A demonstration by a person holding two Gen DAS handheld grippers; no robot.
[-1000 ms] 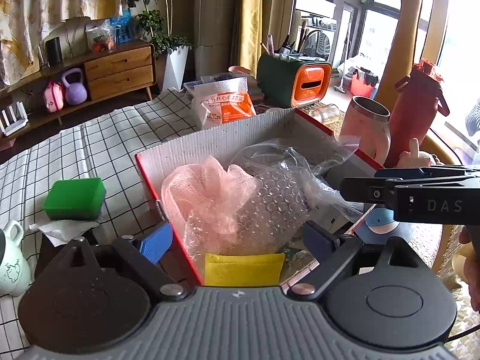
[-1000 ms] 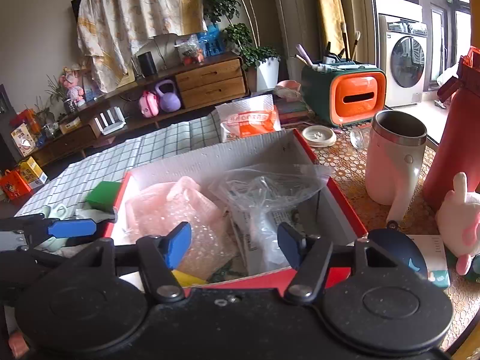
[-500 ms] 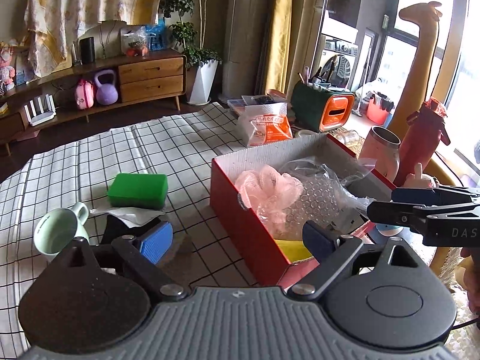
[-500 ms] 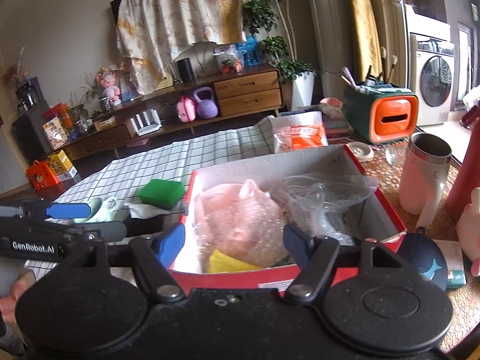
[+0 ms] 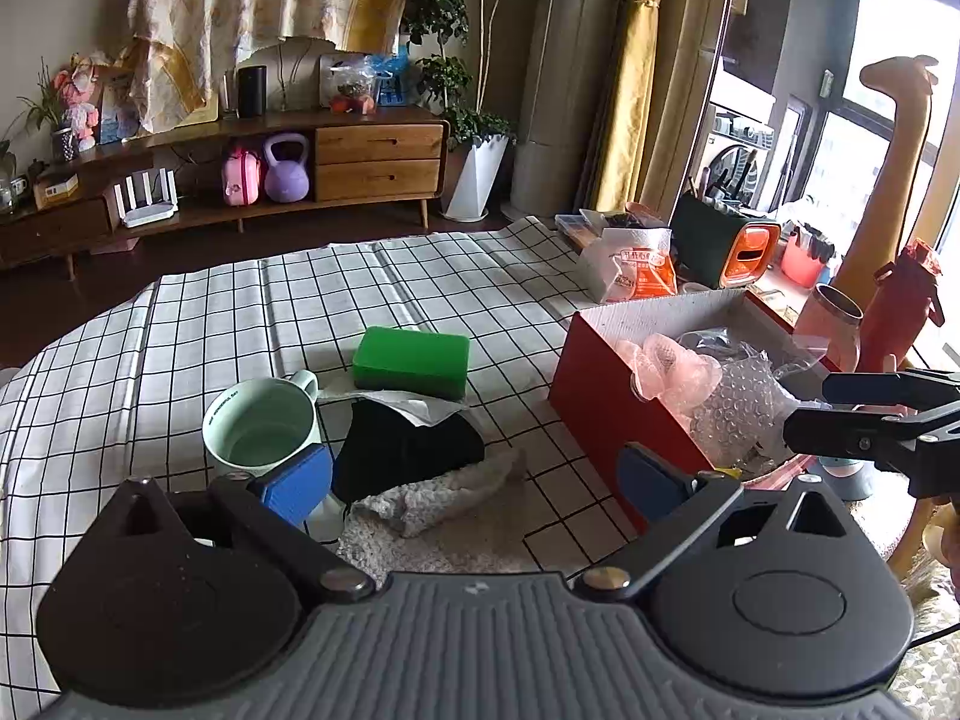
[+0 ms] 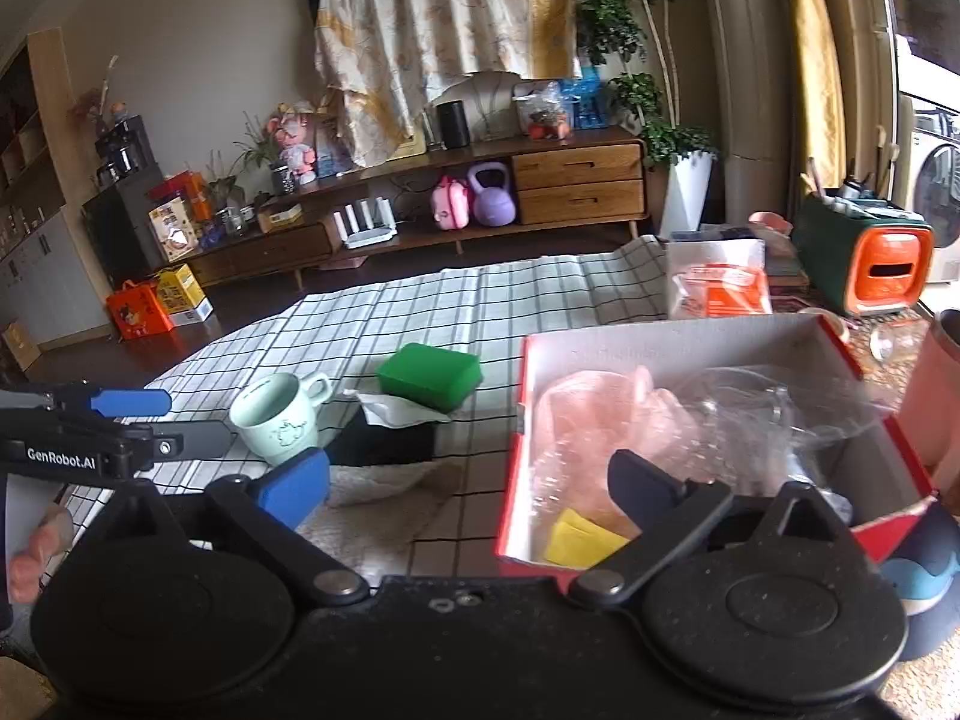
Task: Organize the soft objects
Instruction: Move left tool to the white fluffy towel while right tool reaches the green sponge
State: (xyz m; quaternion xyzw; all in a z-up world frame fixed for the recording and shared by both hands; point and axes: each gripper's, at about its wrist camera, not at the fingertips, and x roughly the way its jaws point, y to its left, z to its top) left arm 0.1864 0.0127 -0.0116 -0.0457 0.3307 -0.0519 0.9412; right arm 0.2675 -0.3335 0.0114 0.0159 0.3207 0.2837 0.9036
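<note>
Hovering over the checked tablecloth (image 5: 180,336), the left gripper (image 5: 474,474) has its jaws opening, now spread wide with nothing between the blue pads; just beyond them lie a grey towel (image 5: 444,495), a black cloth (image 5: 408,450) and a white tissue (image 5: 396,405), with a green sponge (image 5: 411,360) farther off and a pale green mug (image 5: 261,426) to the left. The right gripper (image 6: 468,483) is opening too, wide and empty, above the near left corner of the red box (image 6: 678,339). The box stands to the right of the loose pieces and holds a pink mesh puff (image 6: 591,420), bubble wrap (image 6: 756,414) and a yellow cloth (image 6: 579,546).
</note>
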